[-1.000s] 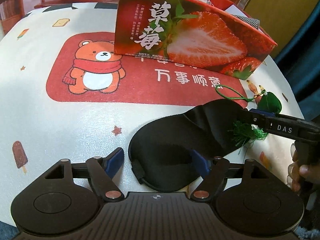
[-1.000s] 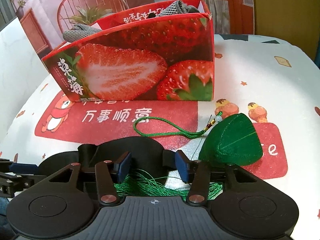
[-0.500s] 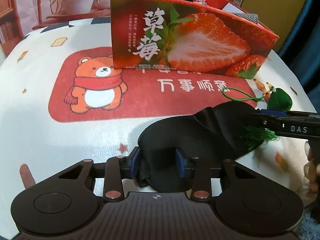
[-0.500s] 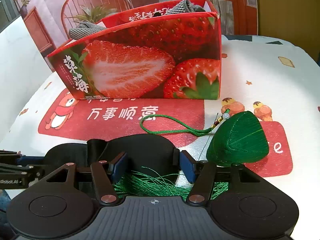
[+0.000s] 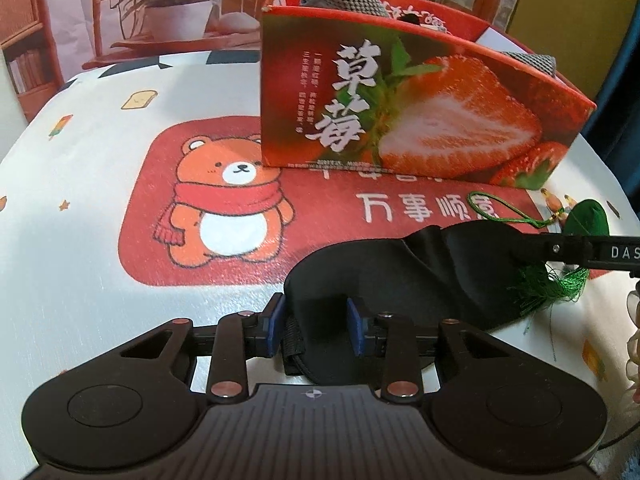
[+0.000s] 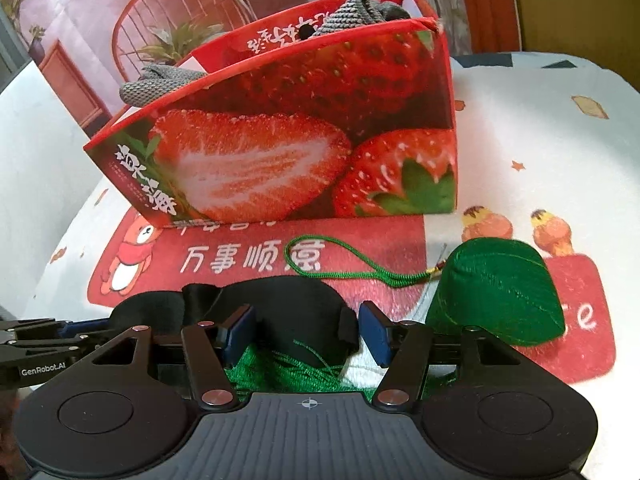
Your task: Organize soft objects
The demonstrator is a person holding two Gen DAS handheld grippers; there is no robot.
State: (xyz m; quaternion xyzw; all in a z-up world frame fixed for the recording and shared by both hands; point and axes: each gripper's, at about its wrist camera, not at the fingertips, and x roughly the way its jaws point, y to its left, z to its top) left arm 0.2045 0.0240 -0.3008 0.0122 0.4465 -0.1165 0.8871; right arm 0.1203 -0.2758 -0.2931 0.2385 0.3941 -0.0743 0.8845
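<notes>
Left wrist view: the black sleep mask [image 5: 400, 280] lies on the bench [image 5: 80, 280], lower centre to right — light, limp padded fabric, best taken at an end. The left gripper [image 5: 316, 326] is closing on its near end by the strap, pads touching.

Right wrist view: the right gripper [image 6: 306, 332] stands half-open, released, straddling the mask's other end and the green tassel [image 6: 296, 372] — gripping nothing.

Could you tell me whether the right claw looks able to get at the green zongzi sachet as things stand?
Probably yes. The green zongzi sachet lies uncovered just beside the right claw, whose jaws straddle the black eye mask and the sachet's tassel. It would have to shift sideways.
</notes>
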